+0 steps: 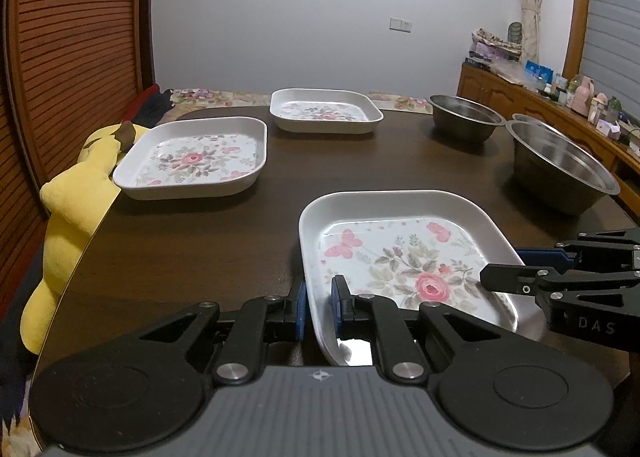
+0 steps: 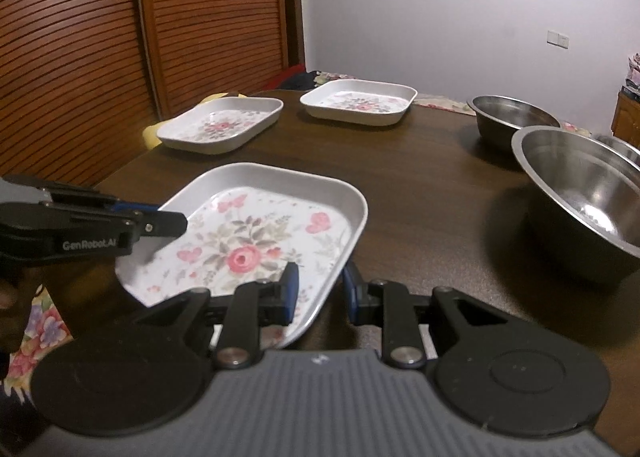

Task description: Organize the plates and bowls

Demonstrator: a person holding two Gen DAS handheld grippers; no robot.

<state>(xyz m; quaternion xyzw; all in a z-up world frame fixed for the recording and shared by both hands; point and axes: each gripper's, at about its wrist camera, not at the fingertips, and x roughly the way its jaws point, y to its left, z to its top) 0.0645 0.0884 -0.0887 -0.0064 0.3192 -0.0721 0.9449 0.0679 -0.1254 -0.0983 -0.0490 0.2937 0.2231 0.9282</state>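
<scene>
A white square floral plate (image 1: 404,253) (image 2: 260,233) is at the near edge of the dark table. My left gripper (image 1: 319,307) straddles its left rim with blue pads either side, closed on it. My right gripper (image 2: 319,289) straddles its right rim the same way; it also shows in the left wrist view (image 1: 516,277). The plate looks tilted and slightly lifted. Two more floral plates (image 1: 192,157) (image 1: 326,110) sit farther back, also in the right wrist view (image 2: 220,125) (image 2: 358,101). Steel bowls (image 1: 560,165) (image 1: 464,117) (image 2: 584,193) (image 2: 512,117) stand at the right.
A yellow plush toy (image 1: 76,213) leans against the table's left edge. A louvred wooden door (image 2: 120,37) is at the left. A cluttered wooden sideboard (image 1: 560,97) runs along the right wall. The dark table (image 1: 200,241) spreads between the plates.
</scene>
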